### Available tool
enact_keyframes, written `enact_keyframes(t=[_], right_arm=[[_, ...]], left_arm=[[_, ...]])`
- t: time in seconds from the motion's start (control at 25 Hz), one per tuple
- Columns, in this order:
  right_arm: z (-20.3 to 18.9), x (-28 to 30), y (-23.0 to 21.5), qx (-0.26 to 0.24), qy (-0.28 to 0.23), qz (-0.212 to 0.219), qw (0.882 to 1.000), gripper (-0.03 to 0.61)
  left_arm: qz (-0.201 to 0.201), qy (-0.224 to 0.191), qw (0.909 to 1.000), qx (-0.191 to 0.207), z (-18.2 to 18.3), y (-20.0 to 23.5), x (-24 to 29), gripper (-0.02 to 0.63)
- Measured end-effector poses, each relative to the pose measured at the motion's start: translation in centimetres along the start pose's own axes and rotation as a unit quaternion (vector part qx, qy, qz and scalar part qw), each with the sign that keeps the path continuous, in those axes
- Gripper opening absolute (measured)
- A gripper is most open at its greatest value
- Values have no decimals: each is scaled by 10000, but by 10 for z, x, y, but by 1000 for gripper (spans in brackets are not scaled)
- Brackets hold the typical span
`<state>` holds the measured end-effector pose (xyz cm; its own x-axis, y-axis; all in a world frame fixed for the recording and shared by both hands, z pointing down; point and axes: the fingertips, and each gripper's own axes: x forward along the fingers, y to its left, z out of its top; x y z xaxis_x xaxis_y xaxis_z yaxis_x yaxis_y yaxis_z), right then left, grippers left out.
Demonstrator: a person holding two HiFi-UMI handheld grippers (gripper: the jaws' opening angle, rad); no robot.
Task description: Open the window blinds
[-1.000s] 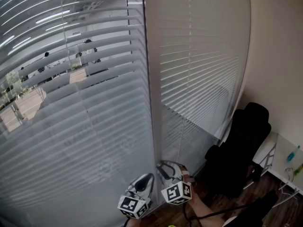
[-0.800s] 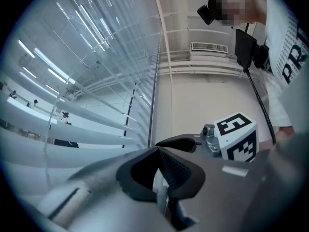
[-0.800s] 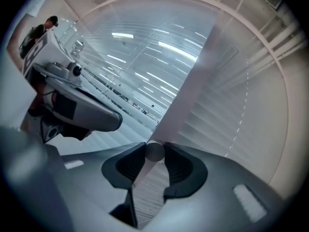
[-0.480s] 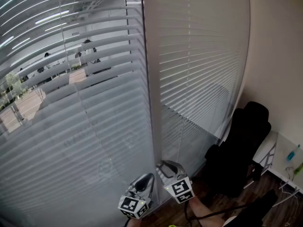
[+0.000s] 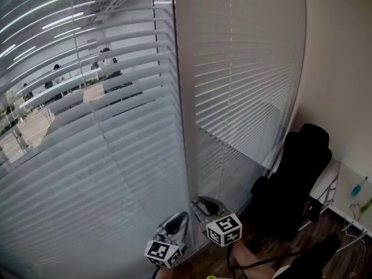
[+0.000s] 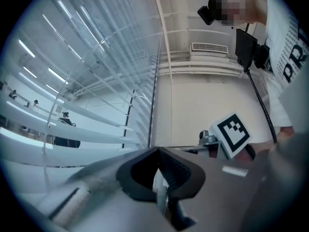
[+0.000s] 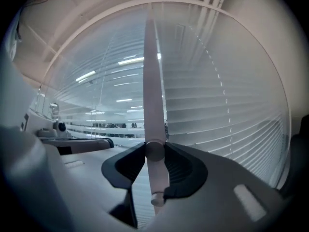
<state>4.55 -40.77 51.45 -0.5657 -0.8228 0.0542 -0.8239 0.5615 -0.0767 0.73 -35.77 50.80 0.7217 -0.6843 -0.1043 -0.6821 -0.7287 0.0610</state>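
Task partly done, by the look of it. Left blind (image 5: 87, 127): slats tilted apart in the upper part, outdoors shows between them; lower slats look hazier, less see-through. Right blind (image 5: 244, 86): slats lie near flat, only thin bright lines between them, so it reads as closed. What's left is probably turning the right blind's slats open.

Wand (image 7: 154, 129) hangs at the post between the two blinds, low down, just above the floor edge of the window. Long axis runs up-down: it climbs from the jaws toward the top of the window, and its free end pokes out below the pads toward the camera. Slats of both blinds run sideways, level.

Right gripper (image 7: 155, 166): pads clamp the wand from both sides, at a thicker collar on it. Points about level at the window.

Left gripper (image 6: 158, 151): jaw tips pressed together. A pale sliver sits between the pads further back; can't tell what it is. It hangs just beside the right gripper, near the post.
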Motion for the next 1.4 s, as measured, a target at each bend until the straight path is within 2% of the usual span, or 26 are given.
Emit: enact_keyframes(t=[0.24,0.4,0.52,0.6,0.68,0.76,0.84,0.96,1.04,1.12,1.28,1.4], right_arm=[[1,1,-2,876,-133,143,9960,133],[0,1,-2,751,-155,76,9970,135],[1,-1,-2,131,-80,-17,9999,137],[5,-4,1,-529,-14,-37,9986,149],[8,-5,5,-1285,122,-22,9916,166],[8,-5,10,-2115,315,-16,9769,166],[5,-3,13,-2878,507,-51,9563,166],[0,0,14,-3597,676,-121,9305,164],[-2,0,13,-3781,672,-221,9231,147],[-1,0,12,-3795,622,-267,9227,135],[0,0,12,-3561,558,-247,9324,134],[0,-1,12,-3162,532,-170,9470,133]], left_arm=[[12,-21,10000,-33,1,1,0,-6],[27,-34,10000,-36,2,2,-1,-6],[39,-42,10000,-31,3,3,-3,-6],[46,-49,10000,-22,4,3,-5,-6],[60,-44,10000,-17,5,4,-6,-6],[71,-41,10000,-26,5,4,-6,-6],[66,-44,10000,-26,5,4,-6,-6],[52,-55,10000,-21,5,3,-5,-6],[42,-50,10000,-23,5,2,-5,-6],[34,-45,10000,-19,5,2,-5,-6],[35,-36,10000,-24,5,2,-5,-6],[40,-28,10000,-36,4,1,-6,-6]])
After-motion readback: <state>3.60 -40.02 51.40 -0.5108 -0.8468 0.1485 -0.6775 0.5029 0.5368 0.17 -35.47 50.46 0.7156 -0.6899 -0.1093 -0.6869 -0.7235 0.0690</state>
